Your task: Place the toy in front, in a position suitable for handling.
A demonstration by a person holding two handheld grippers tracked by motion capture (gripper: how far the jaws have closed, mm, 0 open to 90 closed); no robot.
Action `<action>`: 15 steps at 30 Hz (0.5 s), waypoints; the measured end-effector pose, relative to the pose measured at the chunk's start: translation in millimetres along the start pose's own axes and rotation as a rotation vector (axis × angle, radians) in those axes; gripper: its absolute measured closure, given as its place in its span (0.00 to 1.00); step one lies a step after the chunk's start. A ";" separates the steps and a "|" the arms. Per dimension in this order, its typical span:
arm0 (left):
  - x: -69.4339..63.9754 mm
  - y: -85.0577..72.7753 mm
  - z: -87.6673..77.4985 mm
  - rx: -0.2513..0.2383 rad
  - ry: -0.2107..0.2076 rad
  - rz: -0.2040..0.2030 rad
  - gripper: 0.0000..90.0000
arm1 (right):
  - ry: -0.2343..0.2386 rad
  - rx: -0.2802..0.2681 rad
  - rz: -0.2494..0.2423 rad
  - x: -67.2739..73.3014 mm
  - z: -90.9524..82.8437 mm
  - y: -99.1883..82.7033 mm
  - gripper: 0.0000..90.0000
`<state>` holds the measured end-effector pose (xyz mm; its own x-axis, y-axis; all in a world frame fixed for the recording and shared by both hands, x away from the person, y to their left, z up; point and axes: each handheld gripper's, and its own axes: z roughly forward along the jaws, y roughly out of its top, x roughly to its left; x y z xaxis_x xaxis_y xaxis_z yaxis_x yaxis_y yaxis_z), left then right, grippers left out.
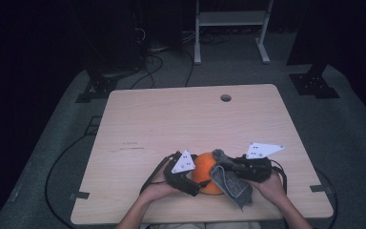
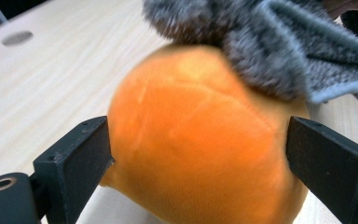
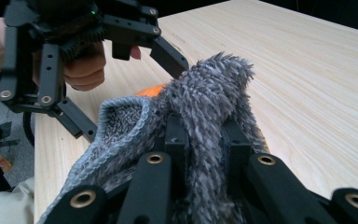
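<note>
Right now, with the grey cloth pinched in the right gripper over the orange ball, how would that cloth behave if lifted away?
Probably floppy: the grey cloth drapes over the orange ball and sags toward the table. Likely light, since the right gripper bunches it between shut fingers. Its fuzzy pile suggests it won't slip easily.

A light wooden surface (image 1: 171,119) with rounded corners fills the middle of the high view. A round cable hole (image 1: 226,98) sits near its far edge, right of centre. Grey carpet (image 1: 343,129) surrounds it. At the top centre stands a white metal frame (image 1: 231,21). Black cables (image 1: 155,64) trail over the floor at upper left, and a dark stand foot (image 1: 313,83) rests at upper right.
</note>
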<state>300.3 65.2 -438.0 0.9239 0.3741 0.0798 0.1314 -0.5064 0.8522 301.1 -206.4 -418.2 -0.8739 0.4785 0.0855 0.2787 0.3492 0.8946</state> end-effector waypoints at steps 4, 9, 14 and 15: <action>-2.7 -0.3 -2.5 -0.014 -0.013 0.019 0.15 | -0.013 0.010 0.016 -4.8 -8.8 -9.3 0.85; -3.2 0.7 -3.4 -0.010 -0.001 0.034 0.18 | -0.073 0.070 0.024 -12.3 -23.2 -18.0 0.84; -5.6 3.6 1.0 -0.013 0.009 0.040 0.18 | -0.055 0.020 -0.014 3.2 -33.5 -1.4 0.85; -6.4 4.0 1.8 -0.015 0.013 0.039 0.18 | -0.044 0.013 -0.026 6.6 -31.9 3.2 0.85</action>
<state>295.6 59.3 -436.1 0.9234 0.3645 0.1204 0.0896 -0.5096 0.8557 283.5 -227.8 -400.7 -0.8625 0.5042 0.0424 0.2614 0.3724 0.8905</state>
